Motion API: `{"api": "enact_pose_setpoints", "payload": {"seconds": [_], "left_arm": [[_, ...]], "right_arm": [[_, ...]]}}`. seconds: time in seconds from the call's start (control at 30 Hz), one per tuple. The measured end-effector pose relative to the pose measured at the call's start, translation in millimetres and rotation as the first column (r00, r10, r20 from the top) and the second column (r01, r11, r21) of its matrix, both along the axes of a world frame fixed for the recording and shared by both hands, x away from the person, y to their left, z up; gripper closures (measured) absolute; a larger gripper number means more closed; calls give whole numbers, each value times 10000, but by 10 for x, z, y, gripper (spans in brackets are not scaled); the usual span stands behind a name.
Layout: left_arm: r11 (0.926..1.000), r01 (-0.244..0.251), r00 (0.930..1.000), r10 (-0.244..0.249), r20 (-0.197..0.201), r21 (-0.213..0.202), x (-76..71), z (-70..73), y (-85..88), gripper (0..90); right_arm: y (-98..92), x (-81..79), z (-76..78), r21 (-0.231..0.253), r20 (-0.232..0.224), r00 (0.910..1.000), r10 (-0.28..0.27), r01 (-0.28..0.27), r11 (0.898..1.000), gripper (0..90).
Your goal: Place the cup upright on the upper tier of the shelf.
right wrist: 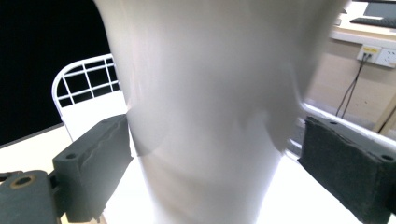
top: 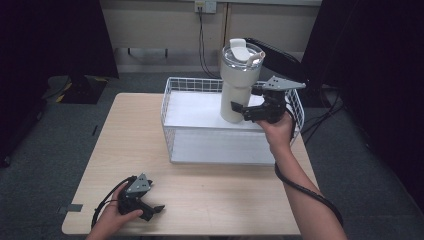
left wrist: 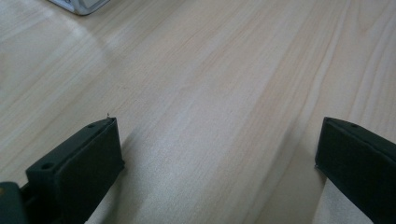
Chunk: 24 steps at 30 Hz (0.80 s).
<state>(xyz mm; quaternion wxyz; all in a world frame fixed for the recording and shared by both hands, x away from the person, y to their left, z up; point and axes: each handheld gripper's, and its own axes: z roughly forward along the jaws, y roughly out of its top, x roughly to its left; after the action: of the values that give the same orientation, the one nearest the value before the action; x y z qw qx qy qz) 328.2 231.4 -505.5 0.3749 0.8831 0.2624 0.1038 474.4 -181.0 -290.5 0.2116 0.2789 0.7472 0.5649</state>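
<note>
A pale wooden counter (top: 125,145) stands on grey carpet, with dark curtains to either side and a wall socket with a hanging cable behind it. The landmark is a white wire basket (top: 172,90) set on the far right part of the counter. Inside the basket, toward its far right corner, a tall white tumbler (top: 239,80) with a clear lid stands upright on the basket's white floor. The right gripper (top: 239,111) reaches into the basket from the near right side, its jaws on either side of the tumbler's narrow lower body; in the right gripper view the tumbler (right wrist: 210,116) sits between the two pads, the left one against it, while the right one appears to stand slightly off, though the blur makes contact hard to judge. The left gripper (top: 152,210) rests low over the counter well in front of the basket, near the counter's front left edge, its jaws spread wide over bare wood.
</note>
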Motion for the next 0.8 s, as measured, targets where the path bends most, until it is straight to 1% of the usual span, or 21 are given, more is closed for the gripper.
{"api": "enact_pose_setpoints", "payload": {"seconds": [0.03,0.1,0.2,0.27,0.33,0.4,0.53,0.6,0.67,0.7,0.8], "left_arm": [[10000,11,10000,-11,-7,0,1,0,0,0],[10000,4,10000,-4,9,6,0,0,1,0],[10000,35,10000,-35,4,38,2,1,2,0],[10000,33,10000,-33,-2,37,2,1,2,0],[10000,52,10000,-52,7,63,3,2,3,0],[10000,27,10000,-27,14,50,2,2,3,0],[10000,30,10000,-30,-5,23,2,1,2,0],[10000,31,10000,-31,-4,28,2,1,2,0],[10000,32,10000,-32,-6,31,2,1,3,0],[10000,30,10000,-30,0,32,2,1,3,0],[10000,29,10000,-29,-5,25,2,1,2,0]], "right_arm": [[-24,-21,-7,4,-24,10000,25,-25,10000,83],[-73,-66,-11,-184,34,10000,-47,47,9998,83],[-143,-124,-9,-81,-10,10000,44,-44,10000,83],[-180,-175,-14,-194,-19,10000,93,-93,9998,83],[-204,-210,-25,-282,-140,9995,281,-284,9992,83],[-222,-257,-37,-413,-95,9994,347,-351,9985,82],[-247,-343,-62,-427,-175,9982,574,-581,9974,82],[-260,-393,-82,-419,-226,9972,706,-715,9966,81],[-276,-449,-114,-423,-176,9966,807,-814,9958,81],[-287,-480,-143,-408,-243,9957,896,-906,9951,82],[-303,-560,-214,-463,-251,9940,1066,-1077,9931,82]]}}
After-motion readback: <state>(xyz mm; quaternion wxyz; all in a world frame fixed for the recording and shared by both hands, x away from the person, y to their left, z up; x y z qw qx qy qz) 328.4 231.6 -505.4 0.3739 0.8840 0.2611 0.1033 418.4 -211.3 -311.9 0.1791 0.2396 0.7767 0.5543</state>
